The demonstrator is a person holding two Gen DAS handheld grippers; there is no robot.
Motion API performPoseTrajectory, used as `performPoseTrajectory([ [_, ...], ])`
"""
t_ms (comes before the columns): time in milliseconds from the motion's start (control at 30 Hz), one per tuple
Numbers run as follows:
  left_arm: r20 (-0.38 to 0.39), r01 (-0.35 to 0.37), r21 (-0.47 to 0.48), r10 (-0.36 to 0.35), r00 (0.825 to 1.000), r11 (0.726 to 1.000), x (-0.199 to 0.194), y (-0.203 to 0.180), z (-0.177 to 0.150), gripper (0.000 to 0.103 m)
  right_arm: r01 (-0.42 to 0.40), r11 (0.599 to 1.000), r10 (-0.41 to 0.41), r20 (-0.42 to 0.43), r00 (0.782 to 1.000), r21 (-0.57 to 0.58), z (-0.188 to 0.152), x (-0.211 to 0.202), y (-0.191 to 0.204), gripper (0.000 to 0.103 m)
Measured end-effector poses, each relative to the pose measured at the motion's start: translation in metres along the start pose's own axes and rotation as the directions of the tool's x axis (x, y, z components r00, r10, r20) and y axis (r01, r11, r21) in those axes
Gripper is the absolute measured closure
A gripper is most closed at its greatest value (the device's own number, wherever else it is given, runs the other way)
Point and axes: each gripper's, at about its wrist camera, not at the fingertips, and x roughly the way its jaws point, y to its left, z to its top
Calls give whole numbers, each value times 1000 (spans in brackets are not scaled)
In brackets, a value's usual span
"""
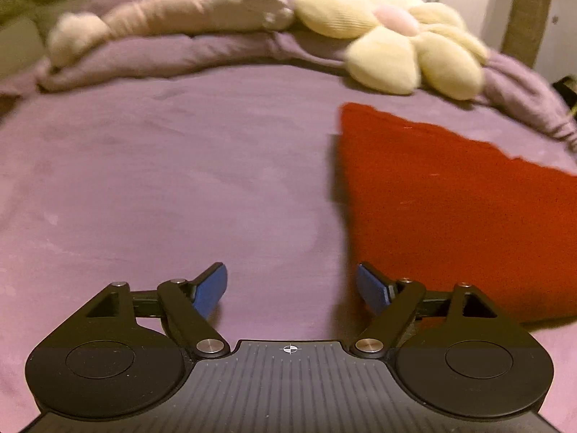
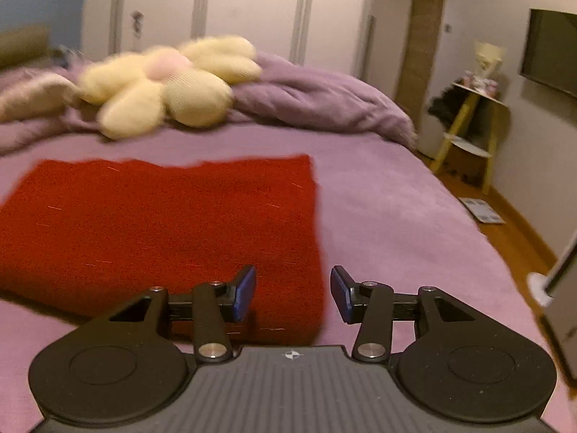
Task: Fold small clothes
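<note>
A red cloth [image 1: 450, 202] lies flat on the purple bed sheet [image 1: 162, 180], folded into a rectangle. In the left wrist view it is on the right; my left gripper [image 1: 292, 288] is open and empty, over the sheet beside the cloth's left edge. In the right wrist view the red cloth [image 2: 162, 223] fills the left and middle. My right gripper [image 2: 294, 294] is open and empty, straddling the cloth's near right corner, just above it.
A cream flower-shaped cushion [image 1: 400, 36] and a beige plush [image 1: 173, 18] lie on the bunched purple duvet [image 2: 324, 97] at the far side. The bed's right edge drops to a wooden floor [image 2: 512, 234] with a yellow shelf stand [image 2: 468, 137].
</note>
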Motion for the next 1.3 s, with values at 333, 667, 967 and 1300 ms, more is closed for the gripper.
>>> performPoseTrajectory([
  [333,-37,412,-390,-461,887,823,5,38,-9,23,-215,973,219,-41,975,81,-10,-10,70,69],
  [667,-56,480,-482,-572,818,733,43,13,-5,36,-279,959,282,-72,957,51,-5,7,120,88],
  [967,-22,469,-645,-628,778,603,87,22,-2,59,-262,965,261,-50,964,0,-5,22,143,88],
  [1300,35,542,-538,-626,779,645,64,17,21,73,-269,961,263,-93,960,-66,-12,45,155,86],
])
